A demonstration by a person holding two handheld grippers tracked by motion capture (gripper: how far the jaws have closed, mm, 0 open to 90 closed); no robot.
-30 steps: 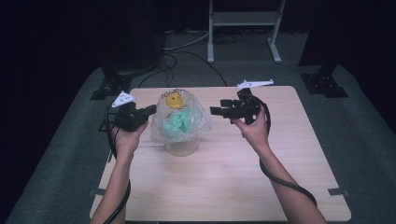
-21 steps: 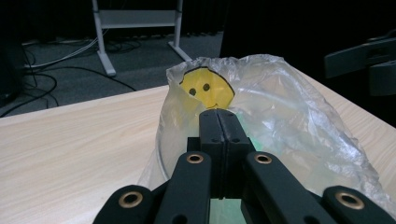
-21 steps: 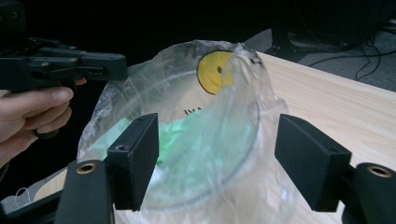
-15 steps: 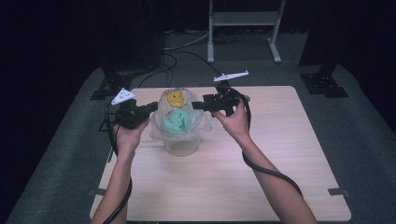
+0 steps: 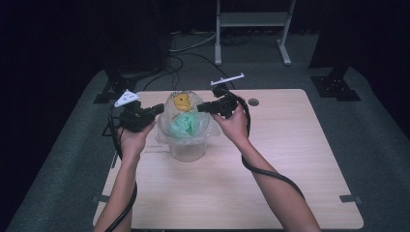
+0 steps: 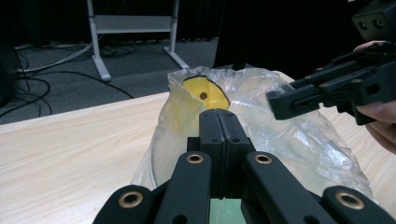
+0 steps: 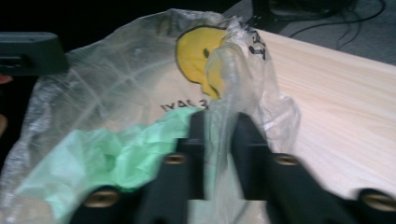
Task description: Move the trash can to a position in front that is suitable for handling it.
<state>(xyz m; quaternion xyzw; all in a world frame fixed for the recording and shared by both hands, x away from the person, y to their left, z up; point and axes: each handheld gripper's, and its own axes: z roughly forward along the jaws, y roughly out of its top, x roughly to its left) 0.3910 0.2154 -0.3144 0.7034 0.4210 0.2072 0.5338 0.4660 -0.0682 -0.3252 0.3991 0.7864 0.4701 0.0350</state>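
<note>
A clear plastic bag (image 5: 169, 131) printed with a yellow smiley face (image 5: 182, 101) lines a clear tub (image 5: 187, 151) on the wooden table (image 5: 270, 159). Crumpled green material (image 5: 184, 124) lies inside it. My left gripper (image 5: 159, 109) is at the bag's left rim, its jaws pressed together (image 6: 218, 119) on the film. My right gripper (image 5: 199, 107) is at the far right rim. A twisted strand of the bag (image 7: 219, 84) runs between its slightly parted jaws (image 7: 218, 122). From the left gripper view, the right gripper (image 6: 273, 100) hovers just above the bag (image 6: 285, 140).
A small dark round spot (image 5: 253, 102) marks the table behind the right hand. The right gripper's cable (image 5: 263, 170) trails over the tabletop. Beyond the far edge are a white stand (image 5: 251, 19), floor cables (image 5: 188, 48) and black bases (image 5: 336, 87).
The right gripper swung left from beside the bag to its far rim, and the bag's edge now sits between its jaws. The left gripper has stayed at the left rim.
</note>
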